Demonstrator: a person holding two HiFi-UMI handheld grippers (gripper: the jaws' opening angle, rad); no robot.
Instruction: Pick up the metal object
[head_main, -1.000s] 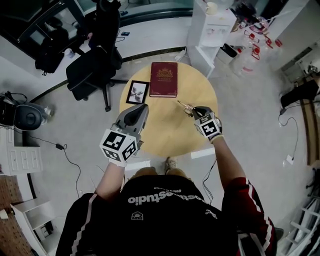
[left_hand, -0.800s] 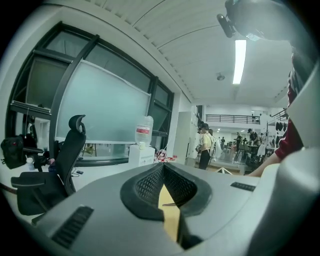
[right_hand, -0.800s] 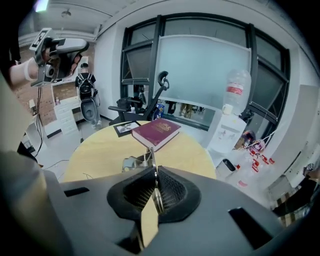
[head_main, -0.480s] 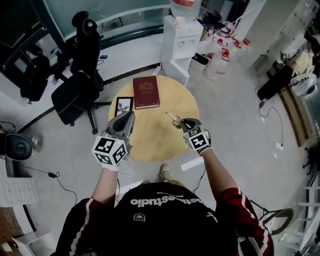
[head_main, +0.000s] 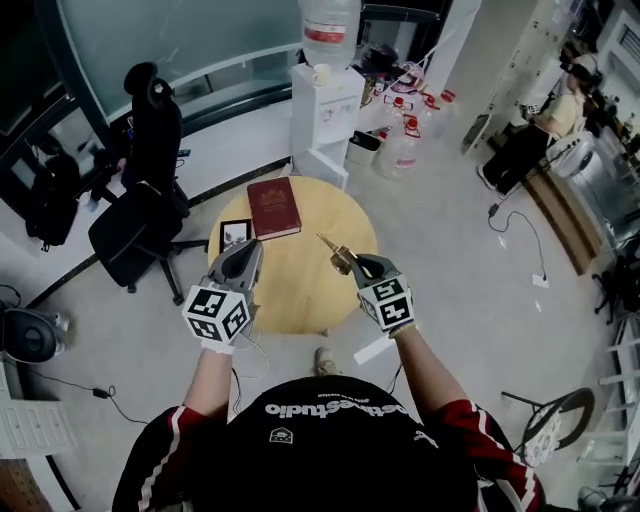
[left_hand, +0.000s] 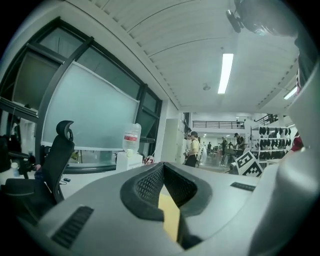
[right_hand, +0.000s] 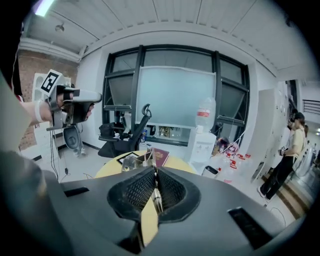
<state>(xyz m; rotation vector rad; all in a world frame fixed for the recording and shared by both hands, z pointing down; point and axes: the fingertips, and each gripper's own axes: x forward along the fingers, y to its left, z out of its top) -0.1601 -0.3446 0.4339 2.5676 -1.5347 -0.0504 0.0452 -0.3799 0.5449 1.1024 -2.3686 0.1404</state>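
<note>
The metal object is a small shiny piece that sticks out ahead of my right gripper, which is shut on it above the right side of the round wooden table. In the right gripper view the metal object runs from between the pads of the right gripper out toward the table. My left gripper hangs over the table's left edge, shut with nothing in it. In the left gripper view the left gripper points level into the room.
A red book and a small picture frame lie on the far side of the table. A black office chair stands to the left, a water dispenser behind. A person stands far right.
The table now looks smaller and farther below. Both grippers have risen away from it, and the right one still holds the metal object.
</note>
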